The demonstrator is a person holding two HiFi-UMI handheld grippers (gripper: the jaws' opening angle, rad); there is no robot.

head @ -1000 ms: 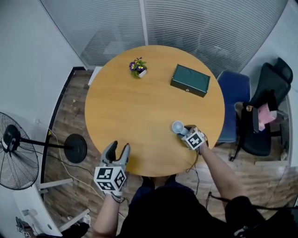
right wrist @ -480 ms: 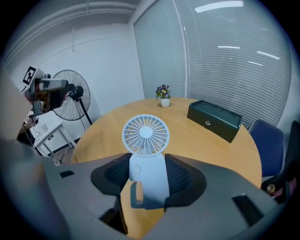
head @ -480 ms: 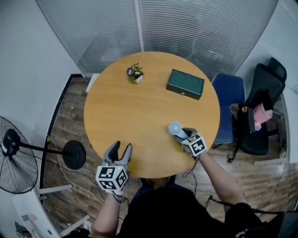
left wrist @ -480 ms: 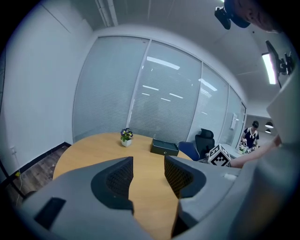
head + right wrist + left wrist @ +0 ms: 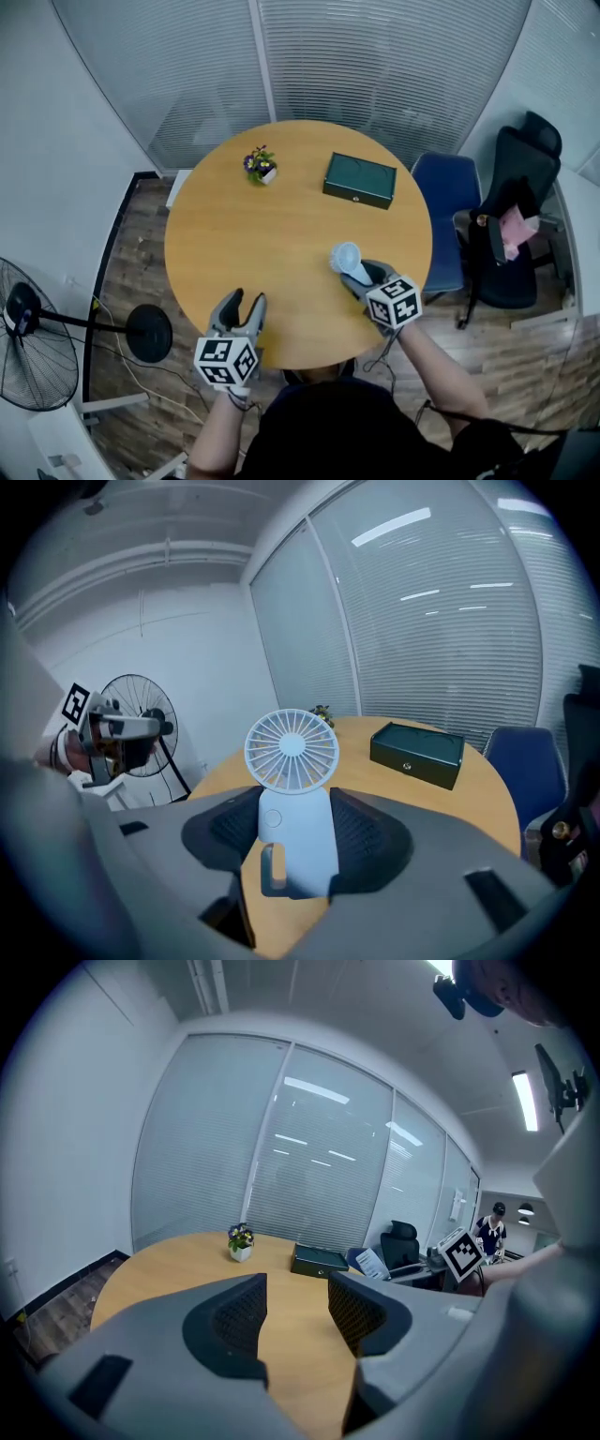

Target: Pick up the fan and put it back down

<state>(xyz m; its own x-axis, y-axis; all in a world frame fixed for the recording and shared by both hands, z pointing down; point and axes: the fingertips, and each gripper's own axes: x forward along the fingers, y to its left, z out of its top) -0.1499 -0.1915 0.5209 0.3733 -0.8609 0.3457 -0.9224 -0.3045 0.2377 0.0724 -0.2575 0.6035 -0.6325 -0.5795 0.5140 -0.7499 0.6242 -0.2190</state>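
**Desk:** Where's the fan from your seat?

**Operator:** I've got the small pale-blue plastic handheld fan [image 5: 292, 789] in my right gripper [image 5: 298, 829], with the pads pressed on either side of its flat body. In the head view it sits over the 4 o'clock part of the round wooden table [image 5: 234, 234]. I judge it to be clear of the top, not resting on it.

**Desk:** Which way does it run?

**Operator:** Its long axis lies along the jaws. In the right gripper view the round grille is out past the fingertips at 12 o'clock, and the handle base is back at 6 o'clock in the throat. From above, the grille points between 10 and 11 o'clock from my hand, towards the table's middle.

**Desk:** And the other hand?

**Operator:** My left gripper [image 5: 236, 305] hangs at the table's 7 o'clock edge, well apart from the fan. Its jaws are moderately apart with nothing between them. So putting it down falls to the right. There's bare wood under the fan, and I reckon I'd tip the base down first.
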